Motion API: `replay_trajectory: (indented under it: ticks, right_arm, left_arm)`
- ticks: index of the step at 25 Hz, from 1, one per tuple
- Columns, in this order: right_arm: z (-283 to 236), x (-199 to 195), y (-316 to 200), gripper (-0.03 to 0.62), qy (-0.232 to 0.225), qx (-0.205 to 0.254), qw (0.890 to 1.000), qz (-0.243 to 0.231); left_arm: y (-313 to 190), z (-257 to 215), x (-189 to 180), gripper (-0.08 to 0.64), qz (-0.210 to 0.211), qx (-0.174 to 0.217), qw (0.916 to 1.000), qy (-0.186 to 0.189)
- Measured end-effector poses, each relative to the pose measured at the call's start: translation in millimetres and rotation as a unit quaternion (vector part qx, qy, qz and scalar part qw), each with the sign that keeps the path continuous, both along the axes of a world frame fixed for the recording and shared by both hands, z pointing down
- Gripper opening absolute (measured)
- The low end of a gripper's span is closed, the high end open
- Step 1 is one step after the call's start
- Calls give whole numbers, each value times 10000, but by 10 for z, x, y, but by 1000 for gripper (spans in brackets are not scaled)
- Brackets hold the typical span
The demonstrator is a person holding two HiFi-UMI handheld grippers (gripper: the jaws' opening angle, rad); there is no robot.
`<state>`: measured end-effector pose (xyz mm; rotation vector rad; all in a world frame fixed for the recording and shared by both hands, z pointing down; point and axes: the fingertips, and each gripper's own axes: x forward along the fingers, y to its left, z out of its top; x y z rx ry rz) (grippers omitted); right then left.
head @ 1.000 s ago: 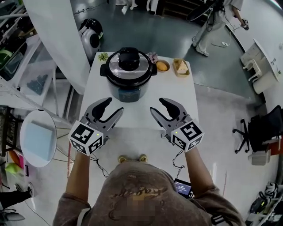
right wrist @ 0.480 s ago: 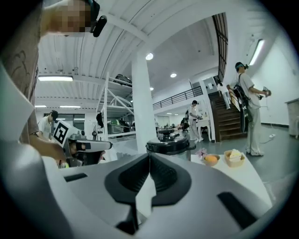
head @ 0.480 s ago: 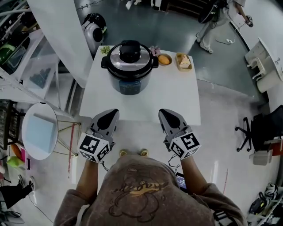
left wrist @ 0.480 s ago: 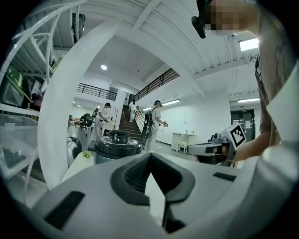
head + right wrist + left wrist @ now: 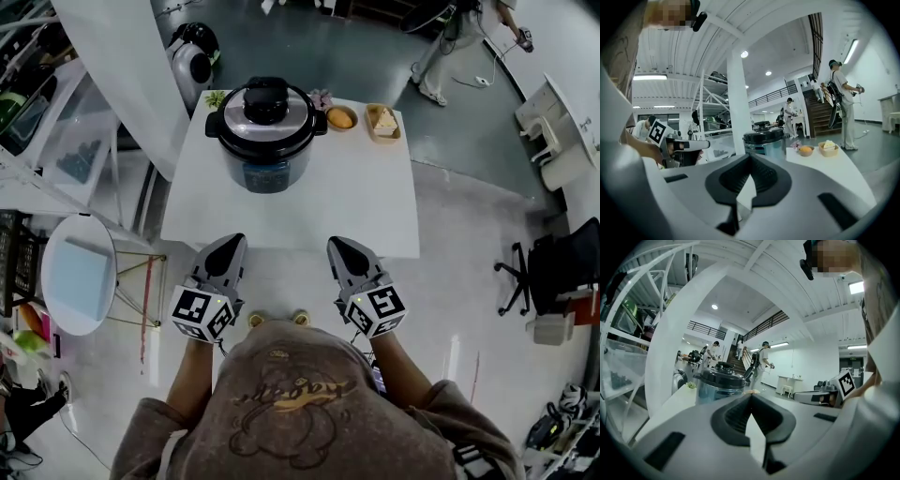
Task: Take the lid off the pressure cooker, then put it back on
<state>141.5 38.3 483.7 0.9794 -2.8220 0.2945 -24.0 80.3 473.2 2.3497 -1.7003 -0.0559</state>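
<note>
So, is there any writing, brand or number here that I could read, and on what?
Nothing can be read.
Brown sweatshirt: curly script print, too blurred to read.
Silver and black pressure cooker: dark front panel, print too small.
Black-and-white cubes on the left gripper and right gripper: square patterns, no letters.

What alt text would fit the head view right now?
A lidded cooker stands at the far end of a white table, with a small bowl and tray of food to its right. At the near edge a person holds the left gripper and right gripper, both shut and empty, pointing toward the cooker.
</note>
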Motion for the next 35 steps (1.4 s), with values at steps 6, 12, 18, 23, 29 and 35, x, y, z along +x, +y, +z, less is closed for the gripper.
replay_trajectory:
  ticks: [6,12,18,23,29,35]
  right_arm:
    - [-21,61,-16,-5,-94,33,9999,57]
    - [-46,4,12,-6,-45,100,9998,-147]
    - [-51,-53,11,-6,29,102,9994,-340]
    - [-58,-107,22,-6,87,112,9988,-459]
    - [-45,-136,7,-6,128,105,9983,-562]
    - [-68,-179,-47,-6,147,129,9976,-663]
  left_arm:
    - [28,11,34,5,-78,-39,10000,-22]
    - [43,-32,-17,5,-179,-61,9998,-47]
    - [47,-28,-21,5,-226,-119,9997,-51]
    - [78,-16,-16,5,-211,-173,9996,-39]
    - [69,-4,-51,5,-237,-199,9995,-5]
    - [39,-6,-66,5,-250,-231,9994,-10]
